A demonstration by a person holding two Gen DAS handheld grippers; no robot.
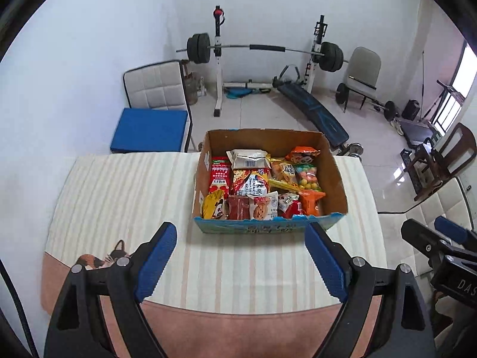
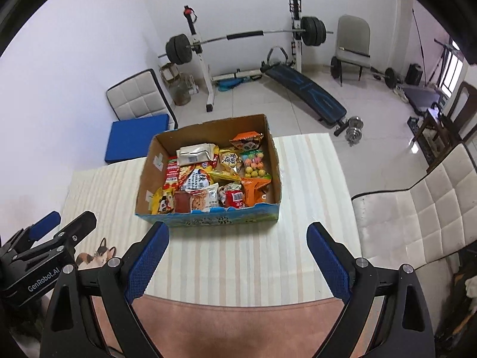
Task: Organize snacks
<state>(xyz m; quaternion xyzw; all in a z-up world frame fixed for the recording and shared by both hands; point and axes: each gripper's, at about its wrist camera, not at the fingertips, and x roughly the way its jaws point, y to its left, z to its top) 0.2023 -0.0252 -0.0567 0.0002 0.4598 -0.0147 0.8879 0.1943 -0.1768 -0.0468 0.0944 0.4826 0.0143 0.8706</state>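
1. An open cardboard box [image 1: 337,176] sits on a surface [image 1: 119,197] covered by a cream cloth with pale woven stripes; the cloth's near edge is plain pink.
2. The box is a shallow rectangle, standing right of the surface's middle and reaching its far edge. From the left wrist view its long axis seems to run near to far, though the lens bends shapes.
3. Its inner walls are plain brown board; the near outer wall is printed blue, with writing too blurred to read.
4. Inside lies a crowded heap of snack packets [image 1: 256,185], glossy foil and plastic pouches in red, orange, yellow and white. One clear bag [image 1: 308,177] holds small round coloured balls. A white packet shows a barcode; most lettering is unreadable.
5. The left gripper [image 1: 241,256] hovers over the near part of the cloth, its blue ribbed fingers [image 1: 155,261] wide apart with nothing between them.
6. The right gripper [image 2: 238,259] hangs beside it, fingers [image 2: 328,261] likewise spread and empty.
7. The left gripper's black body, seen from the right wrist, reads "GenRobot.AI".
8. A small printed cat [image 2: 97,253] marks the cloth's near left.
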